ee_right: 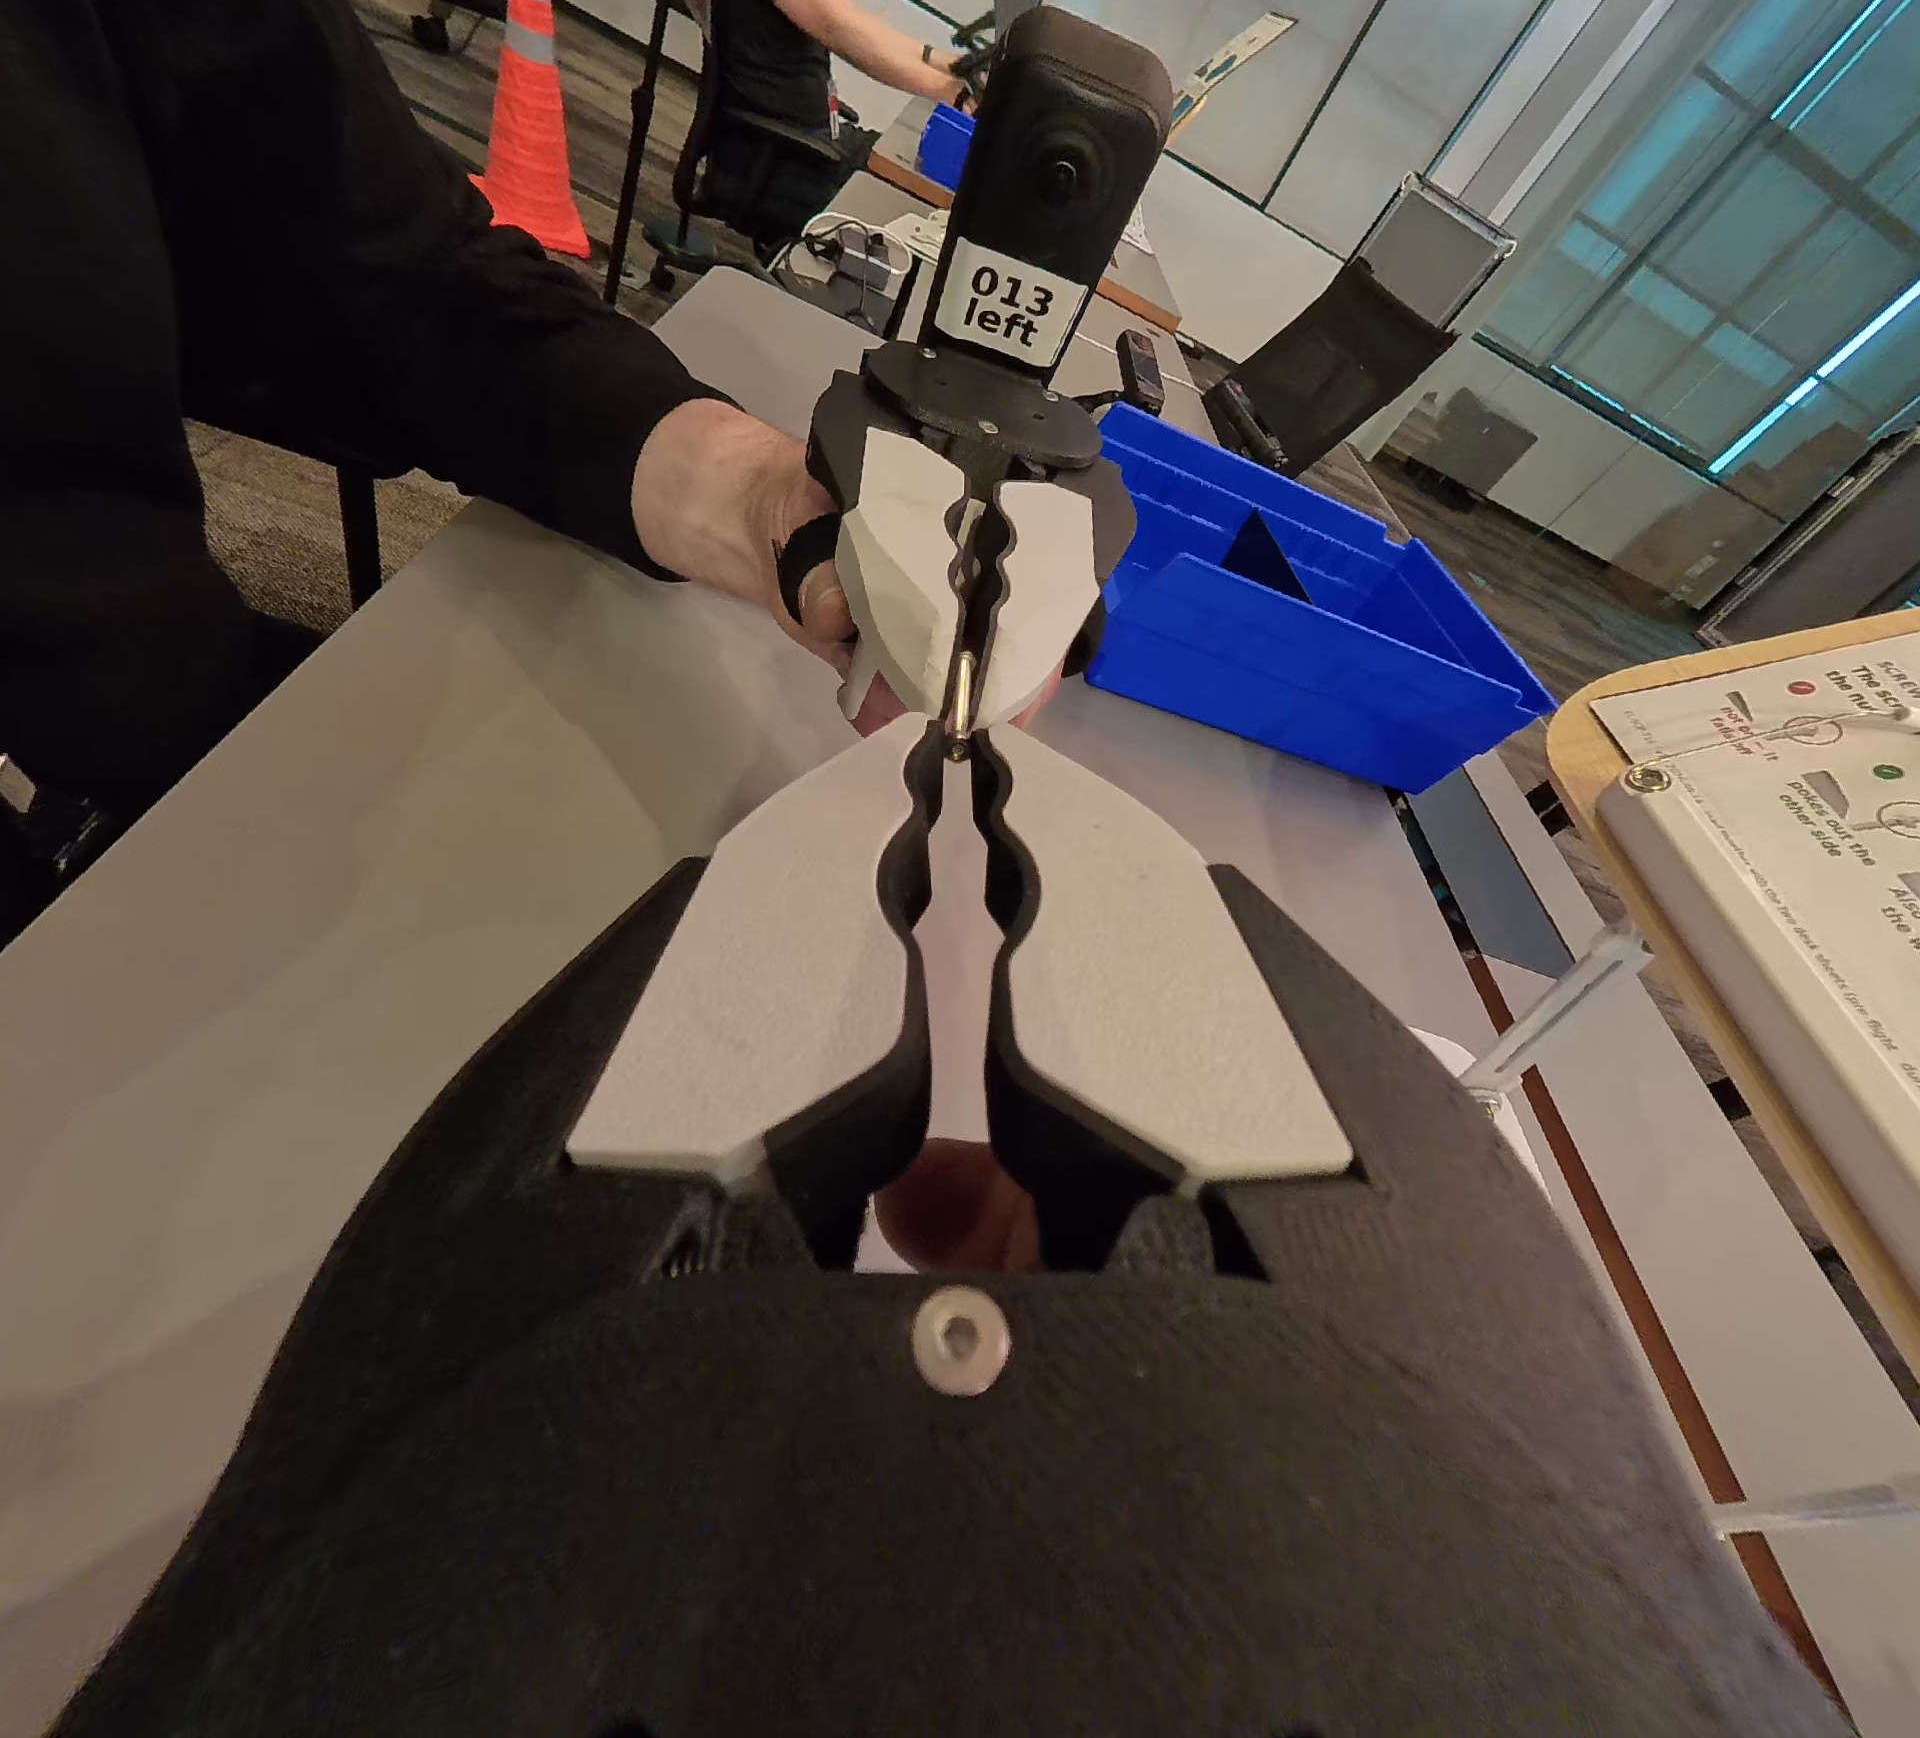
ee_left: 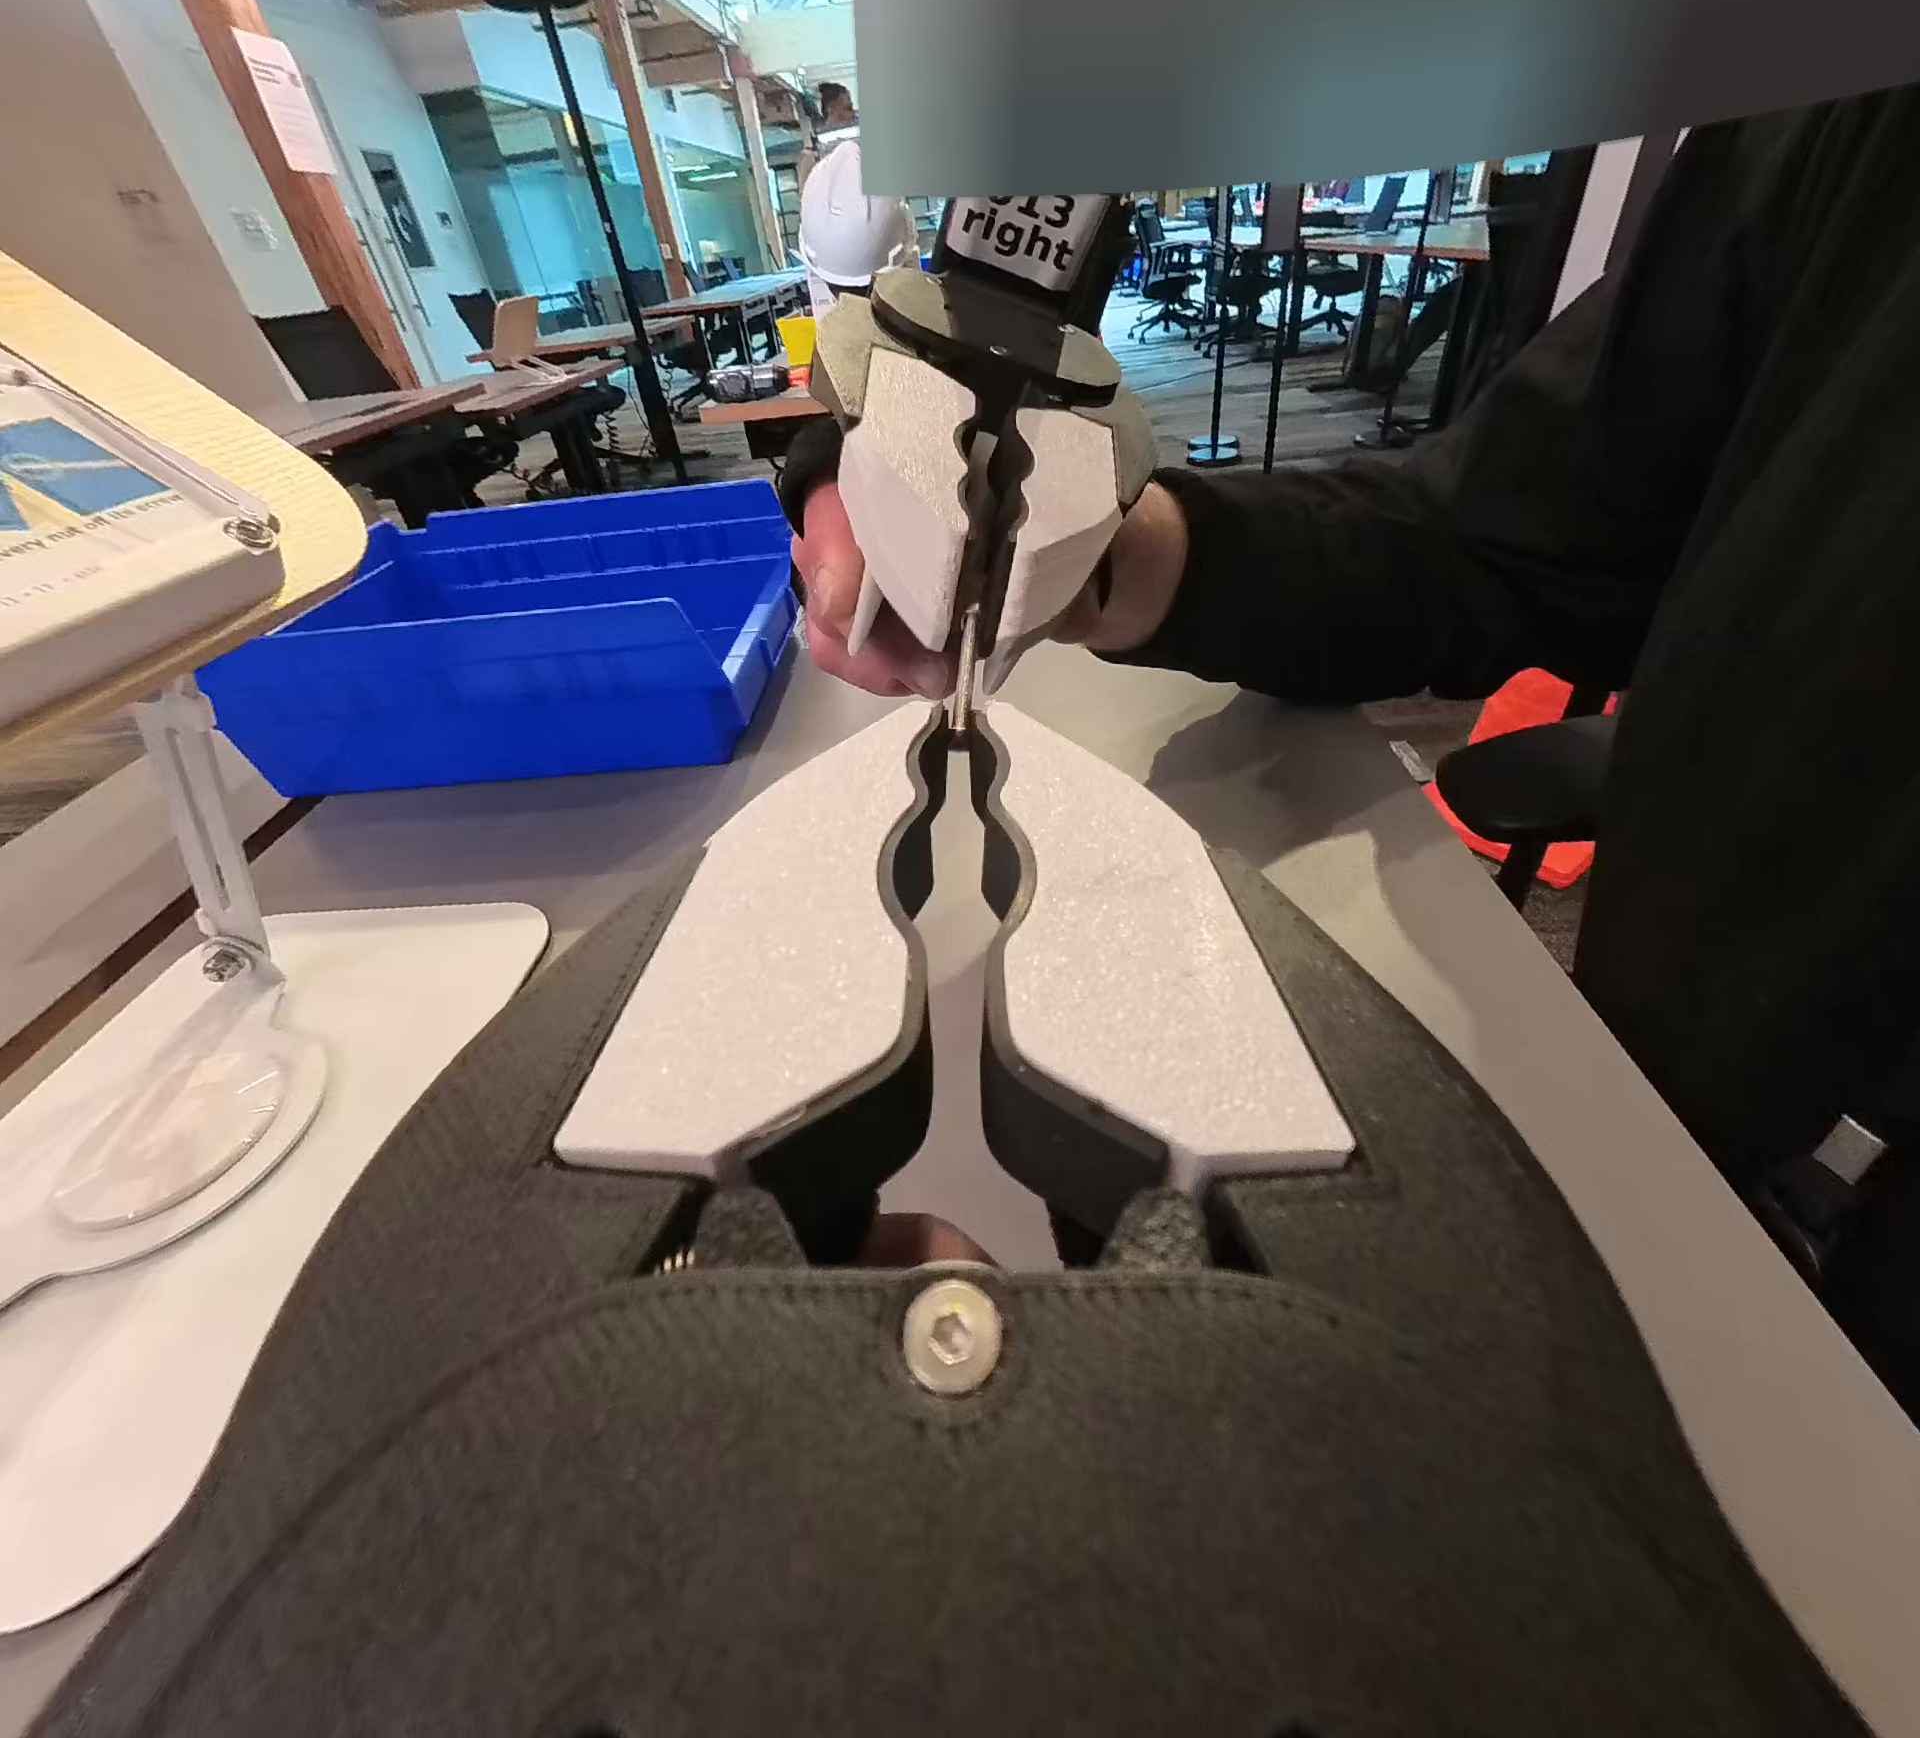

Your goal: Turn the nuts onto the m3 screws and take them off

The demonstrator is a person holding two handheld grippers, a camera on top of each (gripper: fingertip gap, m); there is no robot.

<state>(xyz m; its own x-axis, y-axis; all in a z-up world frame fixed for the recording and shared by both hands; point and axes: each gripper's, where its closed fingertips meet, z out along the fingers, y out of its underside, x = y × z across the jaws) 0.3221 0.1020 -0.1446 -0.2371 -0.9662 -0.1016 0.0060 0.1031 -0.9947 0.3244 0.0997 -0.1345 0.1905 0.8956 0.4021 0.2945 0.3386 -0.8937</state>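
A thin silver screw [ee_left: 966, 665] spans the small gap between my two grippers, which meet tip to tip above the grey table [ee_right: 416, 805]. My left gripper [ee_left: 958, 724] is shut on the screw's near end, where a small wider metal piece sits; I cannot tell whether it is a nut or the head. My right gripper [ee_right: 956, 746] is shut on the other end of the screw [ee_right: 964, 691]. The right gripper [ee_left: 968, 665] shows opposite in the left wrist view, and the left gripper [ee_right: 971, 717] in the right wrist view. A bare hand holds each.
A blue plastic bin [ee_left: 499, 649] [ee_right: 1299, 649] stands on the table just beyond the grippers. An instruction board [ee_left: 125, 525] [ee_right: 1766, 857] on a white stand [ee_left: 364, 982] is at the side. An orange cone [ee_right: 530, 99] stands on the floor. The person's black sleeve [ee_left: 1558, 493] reaches across.
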